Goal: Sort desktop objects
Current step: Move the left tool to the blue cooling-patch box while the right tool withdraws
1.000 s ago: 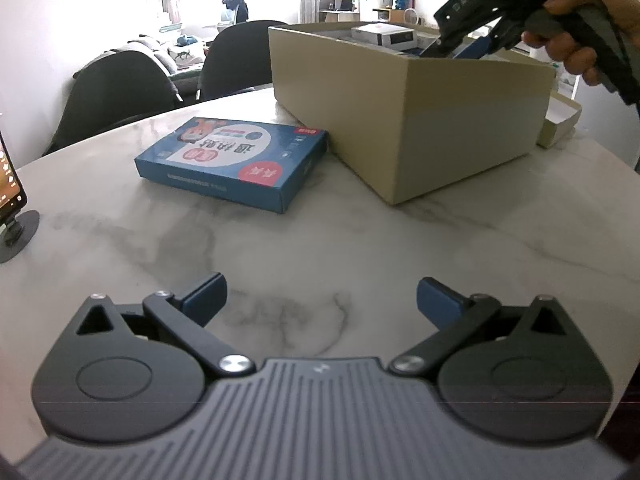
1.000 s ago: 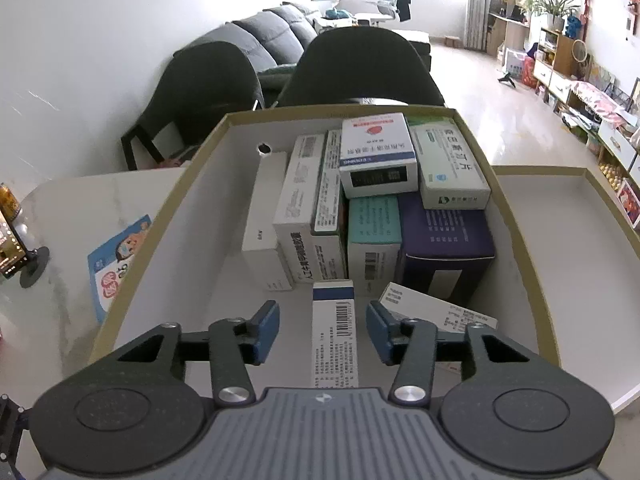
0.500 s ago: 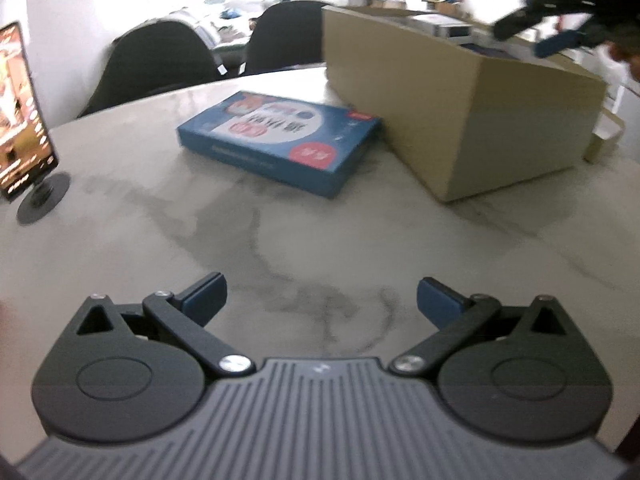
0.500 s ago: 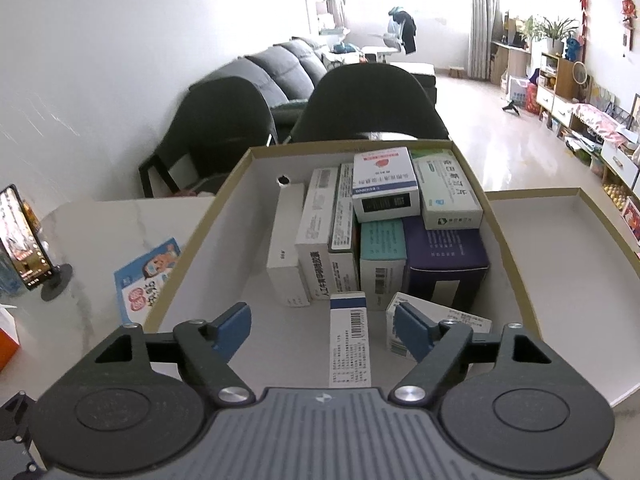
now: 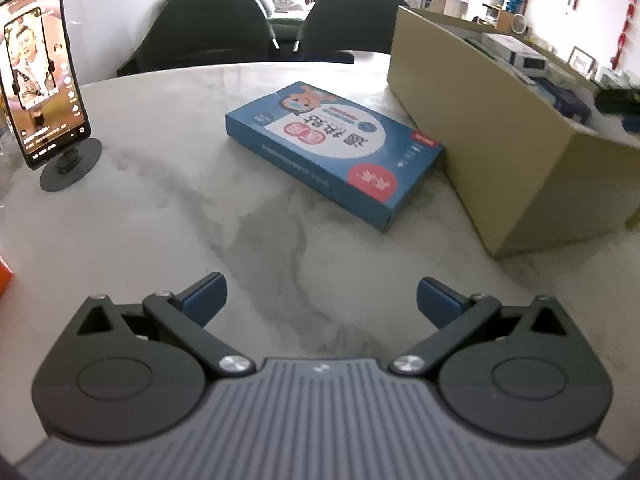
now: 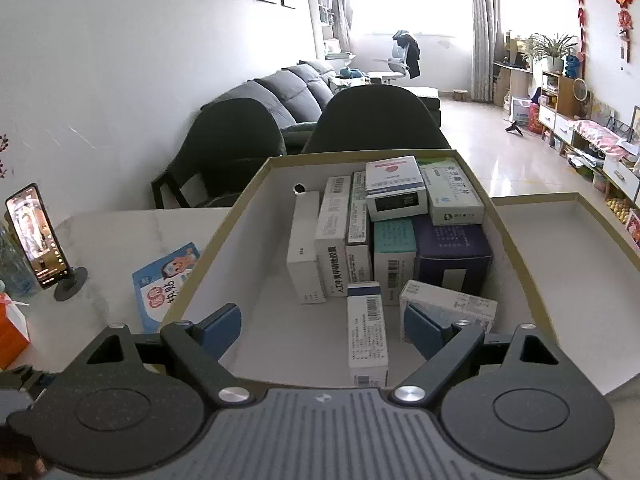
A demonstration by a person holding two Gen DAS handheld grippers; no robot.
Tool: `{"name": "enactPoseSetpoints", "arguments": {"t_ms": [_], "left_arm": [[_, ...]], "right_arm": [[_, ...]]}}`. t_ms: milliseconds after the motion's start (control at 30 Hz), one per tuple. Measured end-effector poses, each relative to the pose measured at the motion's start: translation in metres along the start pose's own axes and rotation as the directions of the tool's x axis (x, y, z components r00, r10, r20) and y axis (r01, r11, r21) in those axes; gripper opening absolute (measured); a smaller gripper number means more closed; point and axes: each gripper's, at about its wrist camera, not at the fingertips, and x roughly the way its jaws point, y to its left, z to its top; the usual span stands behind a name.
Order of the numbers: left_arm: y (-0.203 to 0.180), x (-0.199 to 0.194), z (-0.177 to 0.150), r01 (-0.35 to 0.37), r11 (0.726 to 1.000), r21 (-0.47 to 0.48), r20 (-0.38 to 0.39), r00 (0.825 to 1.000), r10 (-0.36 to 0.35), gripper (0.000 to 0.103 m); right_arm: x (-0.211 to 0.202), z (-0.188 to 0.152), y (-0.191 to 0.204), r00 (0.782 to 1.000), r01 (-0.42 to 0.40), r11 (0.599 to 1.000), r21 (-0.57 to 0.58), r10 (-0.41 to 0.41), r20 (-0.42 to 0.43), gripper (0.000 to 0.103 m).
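A flat blue box (image 5: 334,148) lies on the marble table, just left of the tan cardboard box (image 5: 500,152). My left gripper (image 5: 320,300) hovers open over bare table in front of it, nothing between its fingers. In the right wrist view my right gripper (image 6: 322,330) hangs above the cardboard box (image 6: 224,240), its jaws opening. A narrow white medicine box (image 6: 367,330) lies free on the box floor below the gap, apart from both pads. Several more medicine boxes (image 6: 400,236) are packed at the far end. The blue box (image 6: 168,284) shows left of the wall.
A phone on a round stand (image 5: 44,92) is lit at the table's left. An orange object (image 6: 10,328) sits at the left edge. The box lid (image 6: 568,280) lies to the right. Two dark chairs (image 5: 248,28) stand behind the table.
My right gripper's jaws spread wide and drew back from the narrow white box, which stays on the box floor. My left gripper swung left, bringing the blue box and phone into view.
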Motion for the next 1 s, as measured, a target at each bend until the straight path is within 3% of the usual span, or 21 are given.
{"name": "enactPoseSetpoints", "arguments": {"t_ms": [200, 300, 633, 1000], "left_arm": [[0.003, 0.006, 0.017, -0.022, 0.996, -0.088, -0.019, 1.000, 0.020, 0.103], [0.002, 0.009, 0.023, -0.033, 0.994, -0.102, -0.030, 0.999, 0.030, 0.103], [0.000, 0.017, 0.051, -0.049, 0.986, -0.159, -0.055, 0.998, 0.041, 0.103], [0.002, 0.047, 0.091, -0.092, 0.946, -0.311, -0.145, 0.988, 0.049, 0.103]], "right_arm": [[-0.007, -0.009, 0.001, 1.000, -0.014, 1.000, 0.003, 0.014, 0.019, 0.091], [-0.011, -0.013, 0.000, 0.999, -0.017, 1.000, 0.000, 0.017, 0.034, 0.096], [-0.024, -0.025, -0.002, 0.997, -0.020, 1.000, -0.006, 0.020, 0.077, 0.098], [-0.037, -0.035, -0.008, 0.993, -0.013, 1.000, 0.002, 0.013, 0.119, 0.099]]}}
